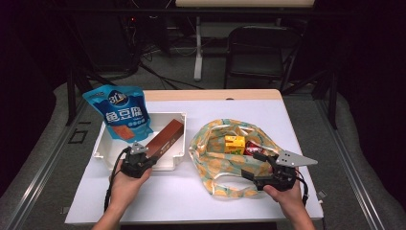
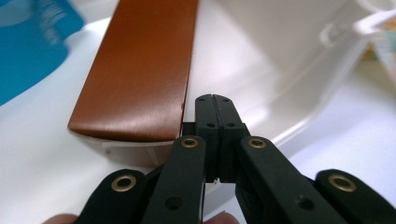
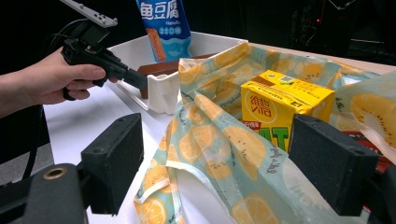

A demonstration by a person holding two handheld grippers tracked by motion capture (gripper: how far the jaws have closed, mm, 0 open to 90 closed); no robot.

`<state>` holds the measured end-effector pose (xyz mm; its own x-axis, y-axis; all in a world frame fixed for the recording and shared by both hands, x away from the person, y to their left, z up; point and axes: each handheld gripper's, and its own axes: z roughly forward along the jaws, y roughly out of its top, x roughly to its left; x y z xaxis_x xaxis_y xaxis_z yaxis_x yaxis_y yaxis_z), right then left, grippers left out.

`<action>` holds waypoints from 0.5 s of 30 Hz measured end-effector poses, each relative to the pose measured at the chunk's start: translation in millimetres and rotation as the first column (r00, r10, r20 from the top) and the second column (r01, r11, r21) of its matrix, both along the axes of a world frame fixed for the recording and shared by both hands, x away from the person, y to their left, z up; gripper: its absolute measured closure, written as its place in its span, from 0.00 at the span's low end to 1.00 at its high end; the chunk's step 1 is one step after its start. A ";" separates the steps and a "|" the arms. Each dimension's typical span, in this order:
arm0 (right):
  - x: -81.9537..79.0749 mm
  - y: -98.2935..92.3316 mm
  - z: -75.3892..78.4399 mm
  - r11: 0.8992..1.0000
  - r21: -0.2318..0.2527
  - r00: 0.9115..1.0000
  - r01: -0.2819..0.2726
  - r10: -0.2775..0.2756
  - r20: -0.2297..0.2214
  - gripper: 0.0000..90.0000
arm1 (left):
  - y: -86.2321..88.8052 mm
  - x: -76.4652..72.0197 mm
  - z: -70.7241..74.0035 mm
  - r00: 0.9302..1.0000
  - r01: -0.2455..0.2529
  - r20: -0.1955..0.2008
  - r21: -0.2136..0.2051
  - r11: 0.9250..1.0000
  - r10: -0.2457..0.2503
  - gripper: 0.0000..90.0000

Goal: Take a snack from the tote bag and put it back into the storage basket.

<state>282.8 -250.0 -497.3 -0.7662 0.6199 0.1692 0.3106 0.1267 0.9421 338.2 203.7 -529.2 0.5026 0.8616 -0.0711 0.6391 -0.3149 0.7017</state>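
A white bin (image 1: 103, 139) holds an upright blue snack pouch (image 1: 119, 112) and a long brown box (image 1: 165, 136) that leans on its front rim. My left gripper (image 1: 149, 161) is shut with nothing between its pads. In the left gripper view its tips (image 2: 215, 105) sit just right of the brown box's near end (image 2: 140, 70), at the bin's rim (image 2: 289, 60). A fruit-print cloth bag (image 1: 215, 167) lies open with a yellow drink carton (image 1: 234, 143) and a red packet (image 1: 253, 150) inside. My right gripper (image 1: 251, 165) stands wide open at the bag's near right edge. In the right gripper view its jaws (image 3: 224, 163) flank the bag fabric (image 3: 219, 140) and the carton (image 3: 280, 107).
The white tabletop (image 1: 191, 201) has bare room in front of the bin and the bag. A black chair (image 1: 258, 48) and a desk leg (image 1: 197, 48) stand beyond the table's far edge. Dark floor surrounds the table.
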 end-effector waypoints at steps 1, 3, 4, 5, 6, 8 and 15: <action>0.1 0.0 -0.1 1.000 0.000 1.000 -0.001 0.001 -0.001 0.20 | 3.5 1.2 -0.3 1.000 -0.020 0.003 -0.007 1.000 0.020 1.00; 0.0 0.6 -0.1 1.000 -0.004 1.000 -0.001 0.001 0.001 0.20 | 11.7 4.2 -0.1 0.999 -0.051 0.005 -0.010 0.999 0.051 1.00; -0.2 0.9 0.0 1.000 -0.004 1.000 -0.002 0.002 0.000 0.20 | 15.4 6.0 -0.4 0.998 -0.070 0.005 -0.017 0.997 0.070 1.00; -0.3 1.4 0.0 1.000 -0.002 1.000 -0.003 0.003 0.001 0.20 | 18.9 7.9 -0.3 0.996 -0.086 0.003 -0.018 0.996 0.086 1.00; -0.2 1.6 0.1 1.000 -0.001 1.000 -0.007 0.007 0.001 0.20 | 21.5 9.6 -0.3 0.995 -0.103 0.004 -0.021 0.994 0.103 1.00; 0.0 2.0 -0.4 1.000 -0.001 1.000 -0.004 0.004 0.000 0.20 | 26.6 13.0 0.5 0.991 -0.132 0.007 -0.016 0.991 0.132 1.00; 0.4 2.3 -1.7 1.000 -0.002 1.000 -0.001 0.001 -0.004 0.21 | 36.4 25.6 0.3 0.972 -0.234 0.017 -0.023 0.972 0.235 1.00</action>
<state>283.3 -247.7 -498.9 -0.7660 0.6195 0.1716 0.3147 0.1285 0.9405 363.8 240.1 -528.9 0.2880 0.9541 -0.0825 0.6799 -0.1430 0.7192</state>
